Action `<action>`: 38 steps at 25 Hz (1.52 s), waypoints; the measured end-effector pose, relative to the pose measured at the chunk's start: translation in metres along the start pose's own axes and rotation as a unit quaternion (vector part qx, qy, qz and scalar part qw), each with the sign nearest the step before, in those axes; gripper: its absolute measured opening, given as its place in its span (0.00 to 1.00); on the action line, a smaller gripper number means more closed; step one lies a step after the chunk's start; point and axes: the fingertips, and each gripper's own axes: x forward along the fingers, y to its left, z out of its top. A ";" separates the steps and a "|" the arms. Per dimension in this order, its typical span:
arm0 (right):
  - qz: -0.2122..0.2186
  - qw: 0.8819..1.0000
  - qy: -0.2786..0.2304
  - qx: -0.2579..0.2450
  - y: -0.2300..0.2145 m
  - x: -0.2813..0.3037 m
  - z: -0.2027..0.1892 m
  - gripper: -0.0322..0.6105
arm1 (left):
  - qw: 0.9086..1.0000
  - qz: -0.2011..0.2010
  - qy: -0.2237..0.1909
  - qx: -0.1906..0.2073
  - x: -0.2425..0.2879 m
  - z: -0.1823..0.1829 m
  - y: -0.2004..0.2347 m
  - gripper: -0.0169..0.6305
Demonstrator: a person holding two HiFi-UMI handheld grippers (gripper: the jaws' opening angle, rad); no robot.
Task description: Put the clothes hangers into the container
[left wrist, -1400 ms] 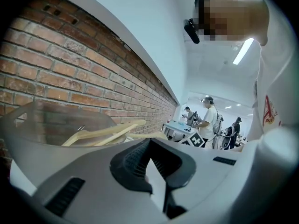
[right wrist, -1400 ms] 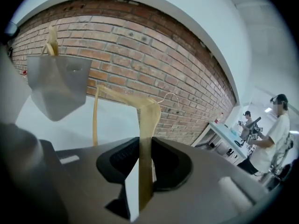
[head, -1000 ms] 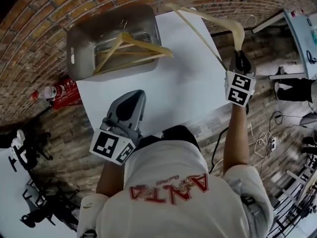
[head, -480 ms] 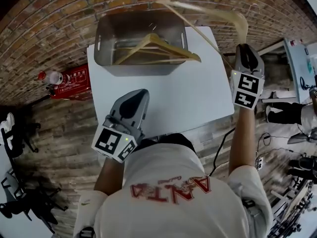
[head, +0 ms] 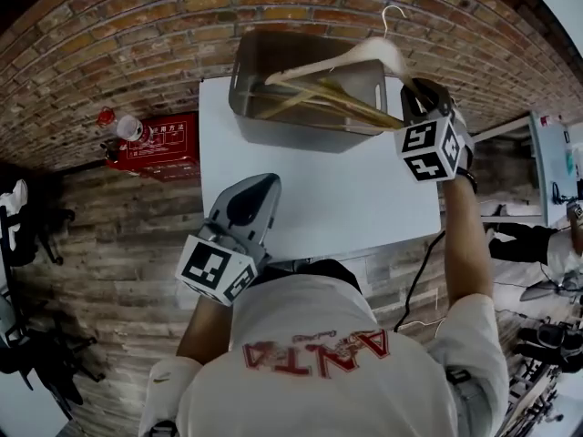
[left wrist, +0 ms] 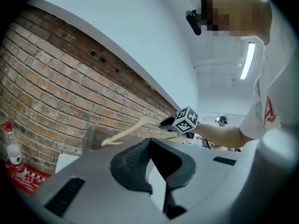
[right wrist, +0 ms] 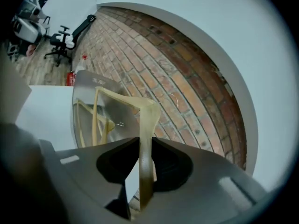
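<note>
Clothes hangers (head: 351, 107): pale wood, lying crossed inside the container, with one more held above it. We cannot settle how many lie inside. The rest we enter from the left.

Bottle (head: 117, 126): clear, red cap, upright on the floor (head: 118, 244) at the foot of the brick wall (head: 109, 25).

Red box (head: 173, 142): just beside the bottle, on the floor, near the worktop's left edge.

Left hand-held gripper (head: 264, 182): over the worktop's near left part, well apart from the container. In its own view we find the jaws brought together at the tips, nothing between them.

Worktop (head: 328, 198): white. It carries the container at its far edge.

Container (head: 239, 85): grey metal tub, open top, set near the brick wall.

Wooden hanger (head: 337, 60): above the container's right half, tilted, one arm reaching left over the opening, its metal hook (head: 393, 14) towards the wall. Whether it touches the hangers below we cannot tell.

Right hand-held gripper (head: 412, 89): at the container's right end, marker cube turned towards us. Its jaws are closed on one arm of the wooden hanger, a pad pressed to each side, so they stand apart only by the thickness of the wood.
</note>
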 end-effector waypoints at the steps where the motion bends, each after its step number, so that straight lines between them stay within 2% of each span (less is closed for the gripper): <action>1: 0.012 1.000 0.005 -0.023 0.008 0.004 0.006 0.18 | 1.000 0.003 -0.002 -0.002 -0.005 0.001 0.003 0.04; 3: 0.028 0.998 0.014 -0.055 0.018 0.012 0.013 0.18 | 1.000 0.009 -0.006 -0.006 -0.012 0.003 0.010 0.04; 14: 0.053 0.987 0.058 -0.141 0.060 0.047 0.031 0.19 | 0.999 0.026 -0.016 -0.008 -0.044 0.010 0.038 0.04; 18: 0.053 0.989 0.043 -0.132 0.067 0.043 0.043 0.31 | 0.999 0.026 -0.019 -0.012 -0.051 0.011 0.045 0.04; 19: 0.047 0.990 0.036 -0.127 0.066 0.040 0.048 0.27 | 0.999 0.025 -0.020 -0.014 -0.053 0.012 0.045 0.04; 23: 0.023 0.994 0.017 -0.107 0.054 0.019 0.065 0.24 | 0.999 0.017 -0.024 -0.011 -0.057 0.018 0.046 0.04; 26: -0.001 0.998 -0.013 -0.060 0.047 -0.005 0.082 0.15 | 1.000 0.008 -0.024 -0.006 -0.059 0.021 0.045 0.04; 30: -0.027 0.996 -0.062 0.064 0.043 -0.048 0.094 0.06 | 1.000 -0.009 -0.026 0.005 -0.059 0.027 0.044 0.04; 33: -0.030 0.983 -0.091 0.156 0.048 -0.074 0.093 0.05 | 0.999 -0.016 -0.025 0.017 -0.058 0.035 0.040 0.04; 38: -0.033 0.955 -0.122 0.267 0.064 -0.113 0.079 0.05 | 0.998 -0.040 -0.023 0.046 -0.057 0.046 0.031 0.04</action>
